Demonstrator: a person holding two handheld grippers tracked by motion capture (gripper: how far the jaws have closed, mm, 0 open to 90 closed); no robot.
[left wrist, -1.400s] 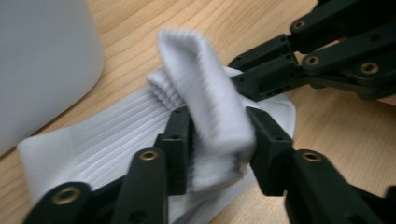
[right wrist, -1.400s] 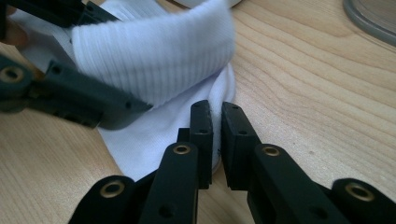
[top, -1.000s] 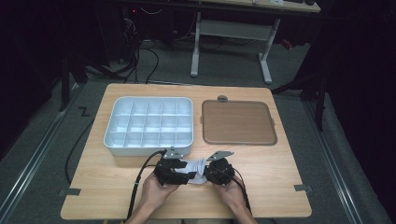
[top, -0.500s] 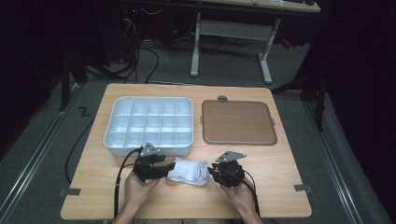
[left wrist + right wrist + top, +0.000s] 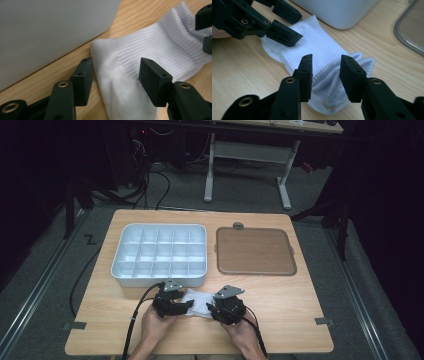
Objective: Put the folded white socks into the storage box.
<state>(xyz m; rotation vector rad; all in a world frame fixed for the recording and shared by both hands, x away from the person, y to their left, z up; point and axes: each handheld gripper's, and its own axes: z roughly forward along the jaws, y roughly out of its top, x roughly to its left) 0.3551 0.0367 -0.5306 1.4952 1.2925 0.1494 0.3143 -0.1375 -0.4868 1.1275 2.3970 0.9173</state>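
A white sock (image 5: 199,302) lies flat on the table (image 5: 300,310) near its front edge, just in front of the white compartment tray (image 5: 159,252). The left gripper (image 5: 115,72) straddles the sock's toe end with jaws apart. The right gripper (image 5: 325,72) straddles the bunched cuff, its jaws just having opened, pads not pressing; a brown tray (image 5: 254,251) sits beside the white one.

sock (image 5: 140,67) btm cut off
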